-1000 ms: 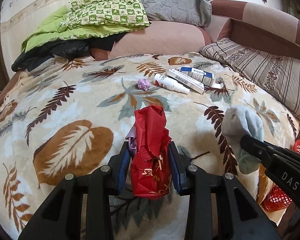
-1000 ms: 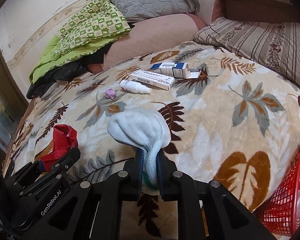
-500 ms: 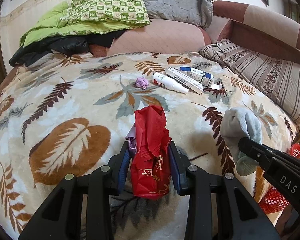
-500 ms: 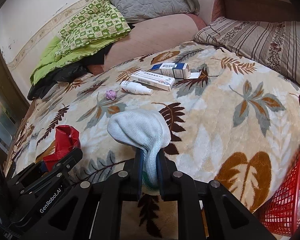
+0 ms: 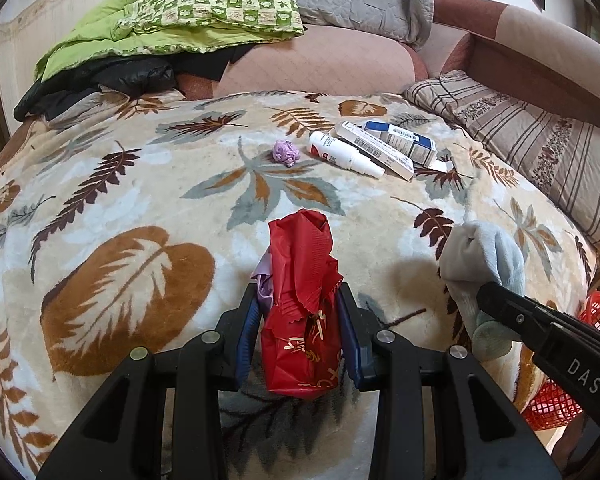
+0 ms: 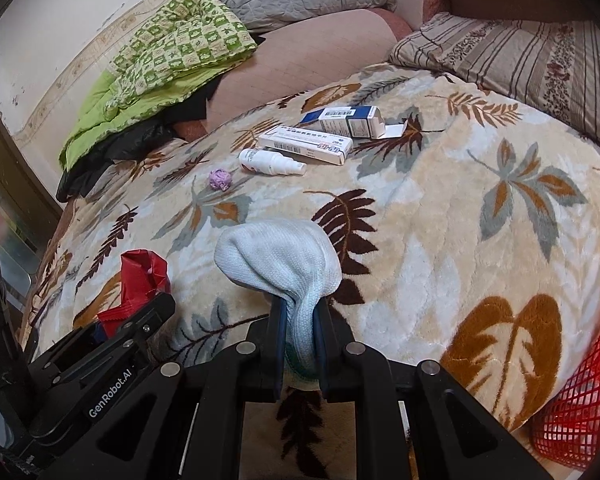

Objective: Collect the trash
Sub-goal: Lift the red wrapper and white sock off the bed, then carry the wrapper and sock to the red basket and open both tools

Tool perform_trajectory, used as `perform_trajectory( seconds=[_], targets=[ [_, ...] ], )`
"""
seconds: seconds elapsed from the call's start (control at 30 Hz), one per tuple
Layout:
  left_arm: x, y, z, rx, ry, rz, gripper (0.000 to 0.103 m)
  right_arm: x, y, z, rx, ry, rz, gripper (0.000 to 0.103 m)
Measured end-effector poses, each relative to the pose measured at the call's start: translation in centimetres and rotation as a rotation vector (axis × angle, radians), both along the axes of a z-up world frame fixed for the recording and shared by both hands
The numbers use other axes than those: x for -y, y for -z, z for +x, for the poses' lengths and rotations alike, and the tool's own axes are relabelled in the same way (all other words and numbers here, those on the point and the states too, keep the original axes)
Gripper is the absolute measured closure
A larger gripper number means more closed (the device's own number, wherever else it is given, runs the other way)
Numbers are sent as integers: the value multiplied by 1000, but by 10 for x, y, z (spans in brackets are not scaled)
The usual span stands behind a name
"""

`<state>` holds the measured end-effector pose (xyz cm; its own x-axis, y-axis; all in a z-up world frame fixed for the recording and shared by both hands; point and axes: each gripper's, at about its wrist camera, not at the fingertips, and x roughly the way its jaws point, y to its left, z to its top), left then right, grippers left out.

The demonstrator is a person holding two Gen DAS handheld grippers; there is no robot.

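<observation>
Between left gripper (image 5: 300, 316) jaws: red wrapper (image 5: 300, 304), clamped above blanket (image 5: 140, 200).

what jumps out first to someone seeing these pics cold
Each tool is shut on something above a leaf-print blanket: the left tool on a crumpled red wrapper, the right tool on a pale blue sock. Farther up the bed lie a purple paper wad, a white spray bottle and two medicine boxes. A red mesh basket sits off the bed's right edge.
</observation>
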<state>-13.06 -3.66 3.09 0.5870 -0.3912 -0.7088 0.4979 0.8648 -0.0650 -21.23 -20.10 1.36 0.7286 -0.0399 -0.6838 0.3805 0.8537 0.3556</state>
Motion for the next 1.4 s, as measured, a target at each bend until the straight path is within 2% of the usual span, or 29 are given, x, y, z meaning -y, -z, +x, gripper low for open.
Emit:
perform_trajectory(
  seconds=[0.3, 0.73, 0.97, 1.23, 1.4],
  targets=[
    [-6, -6, -3, 13, -16, -35, 67, -1, -10, -8, 16, 8, -21, 89],
    [-6, -17, -17, 44, 8, -46, 67, 2, -70, -56, 102, 90, -98, 89],
    [-2, -15, -21, 59, 32, -33, 67, 1, -64, -49, 91, 65, -94, 89],
    [4, -7, -14, 11, 43, -50, 67, 16, -56, -50, 78, 75, -40, 89],
    [10, -5, -18, 17, 70, -41, 67, 20, -55, -52, 77, 84, -33, 89]
  ],
)
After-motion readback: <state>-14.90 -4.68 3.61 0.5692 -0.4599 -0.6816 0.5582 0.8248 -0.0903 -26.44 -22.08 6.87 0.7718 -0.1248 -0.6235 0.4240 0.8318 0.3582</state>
